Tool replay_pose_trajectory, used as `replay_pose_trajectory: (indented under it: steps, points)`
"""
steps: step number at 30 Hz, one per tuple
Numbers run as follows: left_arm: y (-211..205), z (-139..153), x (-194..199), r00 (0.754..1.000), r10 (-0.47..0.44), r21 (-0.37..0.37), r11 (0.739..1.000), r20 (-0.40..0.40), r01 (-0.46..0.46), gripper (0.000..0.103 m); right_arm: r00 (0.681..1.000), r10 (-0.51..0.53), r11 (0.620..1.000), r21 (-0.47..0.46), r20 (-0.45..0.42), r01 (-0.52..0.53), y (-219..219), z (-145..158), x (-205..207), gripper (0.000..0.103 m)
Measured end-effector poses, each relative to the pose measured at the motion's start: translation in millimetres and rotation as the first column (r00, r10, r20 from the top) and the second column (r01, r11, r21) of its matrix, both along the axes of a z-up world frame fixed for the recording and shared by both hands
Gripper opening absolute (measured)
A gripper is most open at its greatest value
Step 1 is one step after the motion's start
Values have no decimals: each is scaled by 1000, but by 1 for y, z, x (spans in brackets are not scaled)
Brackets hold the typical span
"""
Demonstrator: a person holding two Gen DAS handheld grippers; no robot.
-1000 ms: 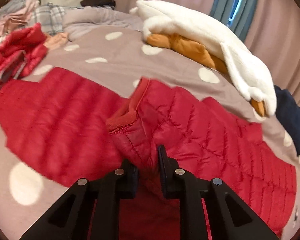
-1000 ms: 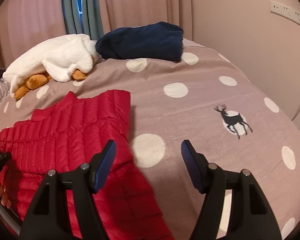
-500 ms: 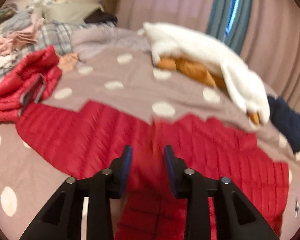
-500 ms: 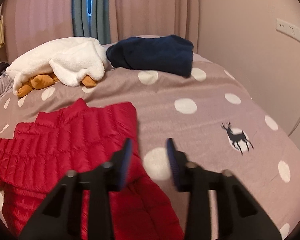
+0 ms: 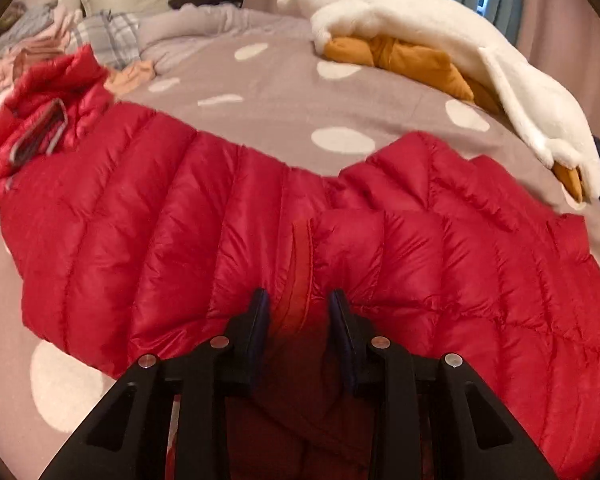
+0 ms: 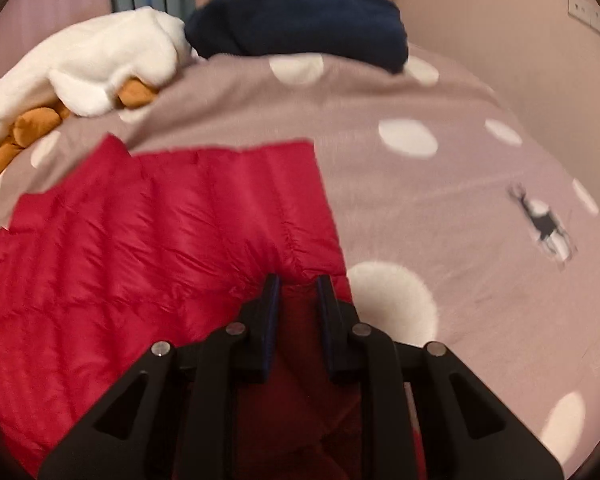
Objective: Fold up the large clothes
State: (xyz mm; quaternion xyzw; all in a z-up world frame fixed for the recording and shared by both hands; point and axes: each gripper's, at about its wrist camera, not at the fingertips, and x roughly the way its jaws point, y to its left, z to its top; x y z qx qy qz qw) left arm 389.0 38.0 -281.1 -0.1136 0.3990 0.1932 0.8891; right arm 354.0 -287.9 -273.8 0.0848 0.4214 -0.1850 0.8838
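Note:
A red quilted down jacket (image 5: pixel 140 240) lies spread across the dotted bed cover (image 5: pixel 280 92), its hood end bunched at the far left. My left gripper (image 5: pixel 298 312) sits low on the front opening, and the zip-edge fold fills the narrow gap between its pads, puckering around them. In the right wrist view the same jacket (image 6: pixel 140 240) ends in a hem corner beside a white dot. My right gripper (image 6: pixel 297 292) is there with its jaws closing, and the gathered hem is pinched between the pads.
A white fleece (image 5: pixel 420 28) over an orange garment (image 5: pixel 400 56) lies at the far side. A folded navy garment (image 6: pixel 300 20) rests near the curtains. Loose clothes (image 5: pixel 60 32) pile up at the far left. Bare cover (image 6: pixel 440 208) stretches right toward the wall.
The lifted collar fold has come down and the jacket lies flatter. My left jaws stand a little wider. My right gripper went down to the hem and closed from wide open.

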Motion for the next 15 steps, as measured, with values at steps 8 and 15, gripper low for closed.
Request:
replay_pose_trajectory:
  steps: [8,15]
  points:
    - [-4,-3,3,1000,-5,15,1000,-3,5,33,999,-2,989,-146,-32,-3,18,-3,7,19]
    - [17,-4,-9,997,77,-14,997,-22,-78,79,999,-4,987,-163,-44,-3,21,0,7,20]
